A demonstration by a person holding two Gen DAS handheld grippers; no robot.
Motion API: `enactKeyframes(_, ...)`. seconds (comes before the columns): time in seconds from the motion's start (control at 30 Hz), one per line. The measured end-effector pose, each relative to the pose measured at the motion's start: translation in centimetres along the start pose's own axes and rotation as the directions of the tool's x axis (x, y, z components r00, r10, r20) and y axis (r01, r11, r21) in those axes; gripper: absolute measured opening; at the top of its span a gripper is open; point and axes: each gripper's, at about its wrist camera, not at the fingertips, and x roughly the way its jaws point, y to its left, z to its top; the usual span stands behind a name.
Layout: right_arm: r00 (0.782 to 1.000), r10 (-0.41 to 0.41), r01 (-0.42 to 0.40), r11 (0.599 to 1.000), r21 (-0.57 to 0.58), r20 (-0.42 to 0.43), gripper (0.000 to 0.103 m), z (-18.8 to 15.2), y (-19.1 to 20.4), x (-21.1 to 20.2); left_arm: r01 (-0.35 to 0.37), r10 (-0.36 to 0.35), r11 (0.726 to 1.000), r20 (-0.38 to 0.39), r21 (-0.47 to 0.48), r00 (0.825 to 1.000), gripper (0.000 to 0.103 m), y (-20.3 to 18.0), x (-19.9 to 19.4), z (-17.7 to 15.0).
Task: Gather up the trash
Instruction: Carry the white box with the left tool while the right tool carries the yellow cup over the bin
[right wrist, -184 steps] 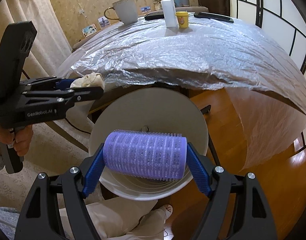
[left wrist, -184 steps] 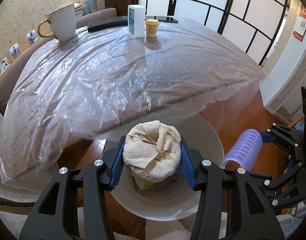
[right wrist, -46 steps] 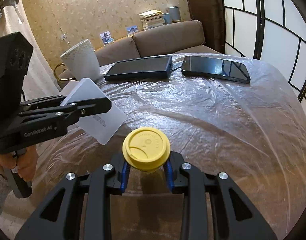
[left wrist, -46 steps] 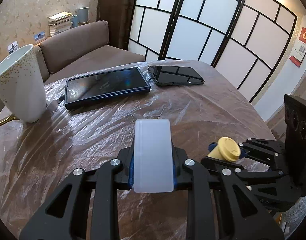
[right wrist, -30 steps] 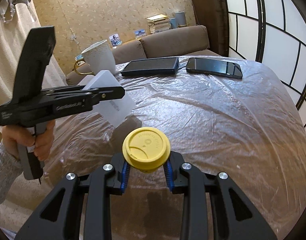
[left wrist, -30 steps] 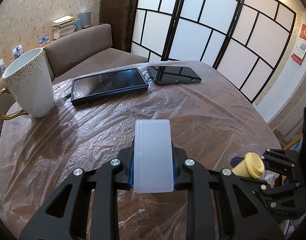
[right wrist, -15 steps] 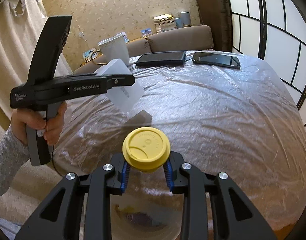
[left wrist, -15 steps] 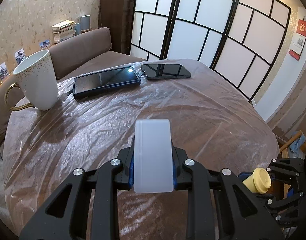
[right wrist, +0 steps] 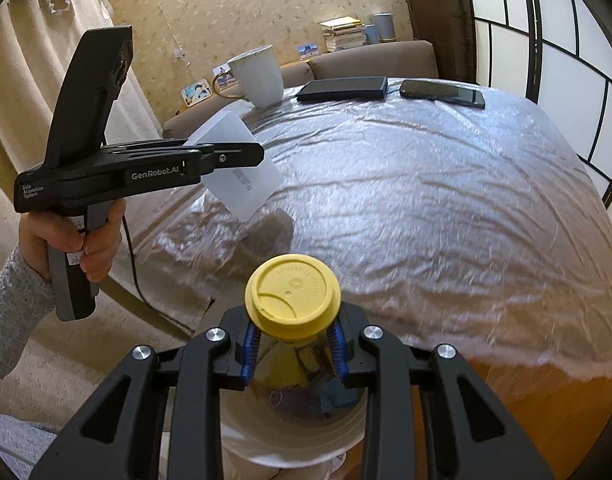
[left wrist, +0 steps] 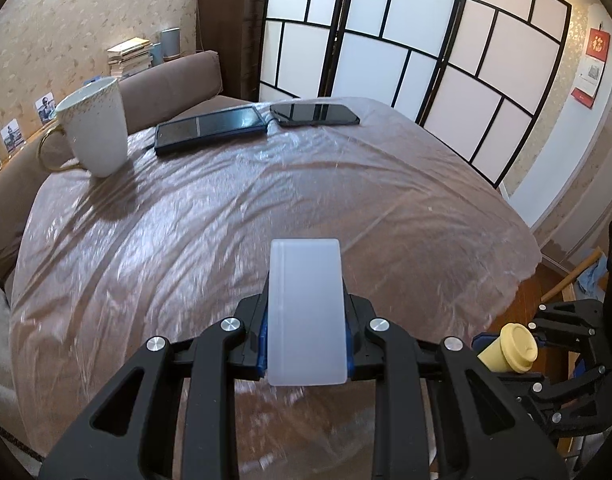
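My left gripper (left wrist: 306, 344) is shut on a white translucent box (left wrist: 305, 312), held in the air over the near part of the plastic-covered table (left wrist: 234, 216). That box (right wrist: 242, 176) and the left gripper (right wrist: 262, 156) also show at the left of the right wrist view, with a hand (right wrist: 70, 236) on the handle. My right gripper (right wrist: 294, 344) is shut on a small cup with a yellow lid (right wrist: 293, 296). It hangs past the table's near edge, above a white bin (right wrist: 294, 436) that holds some trash. In the left wrist view, that yellow-lidded cup (left wrist: 509, 348) appears low on the right.
At the far side of the table stand a white mug with a gold handle (left wrist: 94, 128), a dark tablet (left wrist: 210, 128) and a black phone (left wrist: 313, 114). A brown sofa (left wrist: 174, 80) lies behind, and sliding screens (left wrist: 405, 52) to the right. The floor is wooden (right wrist: 545, 400).
Both grippers have drawn back toward the near edge of the table with their loads. The right one now hangs over the white bin, which has come into view below it.
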Motion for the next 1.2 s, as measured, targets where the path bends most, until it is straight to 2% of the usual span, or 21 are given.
enactKeyframes(0.27, 0.999, 0.014, -0.014, 1.0, -0.006, -0.034, 0.029, -2.5, 0.5, -0.3, -0.011, 0.011, 0.999, 0.0, -0.041, 1.0, 0.028, -0.9, -1.8, -2.8)
enactKeyframes(0.7, 0.998, 0.024, -0.025, 0.999, -0.026, -0.063, 0.029, -4.6, 1.0, -0.4, -0.039, 0.039, 0.998, -0.01, -0.041, 0.999, 0.028, -3.2, -4.9, -7.7)
enactKeyframes(1.2, 0.993, -0.036, 0.025, 0.995, -0.098, -0.108, 0.029, -6.9, 2.4, 0.7, -0.045, 0.04, 0.998, -0.08, -0.052, 0.996, 0.028, -4.4, -4.8, -12.2)
